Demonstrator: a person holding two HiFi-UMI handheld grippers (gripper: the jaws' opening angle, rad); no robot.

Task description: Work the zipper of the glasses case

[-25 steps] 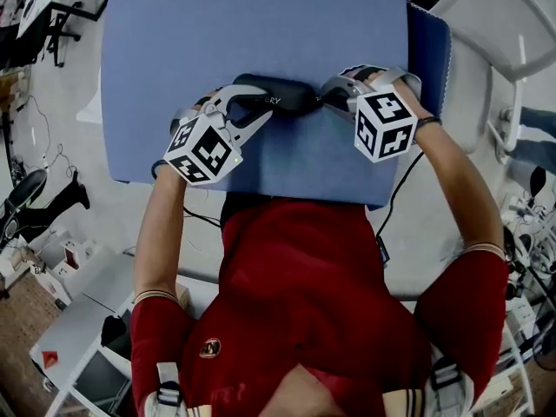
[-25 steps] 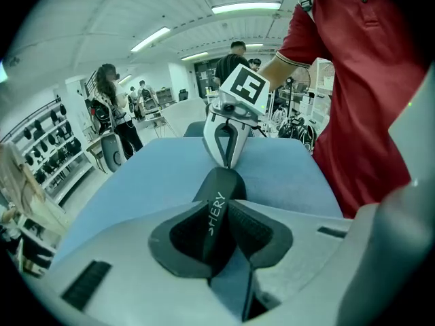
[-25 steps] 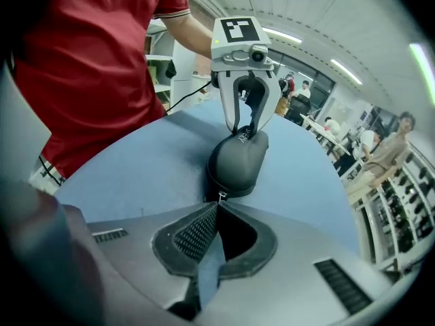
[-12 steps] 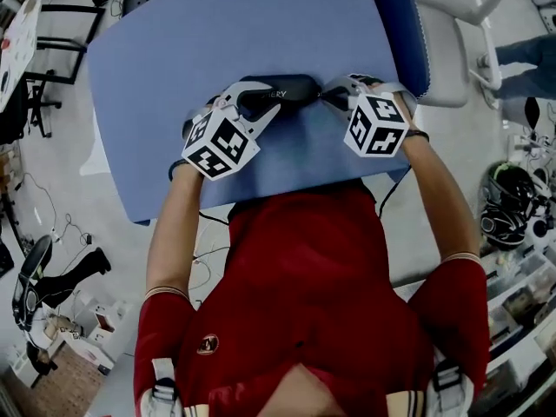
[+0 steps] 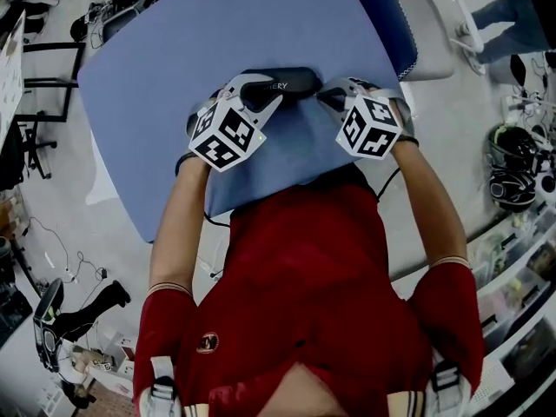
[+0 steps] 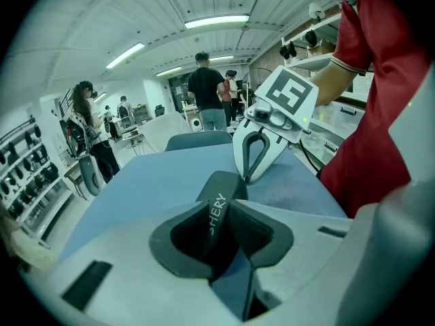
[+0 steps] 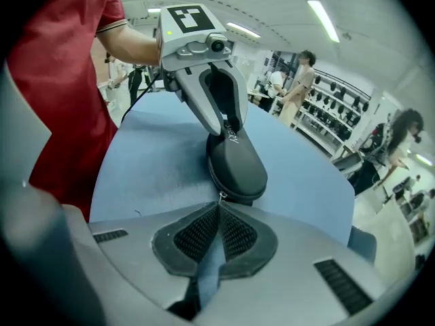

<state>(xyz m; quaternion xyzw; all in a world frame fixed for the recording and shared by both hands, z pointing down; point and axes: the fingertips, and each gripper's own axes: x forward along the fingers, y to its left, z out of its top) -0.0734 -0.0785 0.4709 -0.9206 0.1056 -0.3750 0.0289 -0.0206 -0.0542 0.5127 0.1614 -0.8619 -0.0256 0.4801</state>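
On the table [image 5: 174, 59], your left gripper [image 6: 230, 216] clamps the glasses case [image 7: 239, 165], right gripper [image 7: 219, 212] pinches the zipper pull [image 7: 221, 196]: draw it steadily.

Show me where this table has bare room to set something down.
Free: the stretch of table beyond the glasses case to the far edge, and the patch between the left gripper and the table's left edge. Crowded: the case itself, right gripper at its other end.
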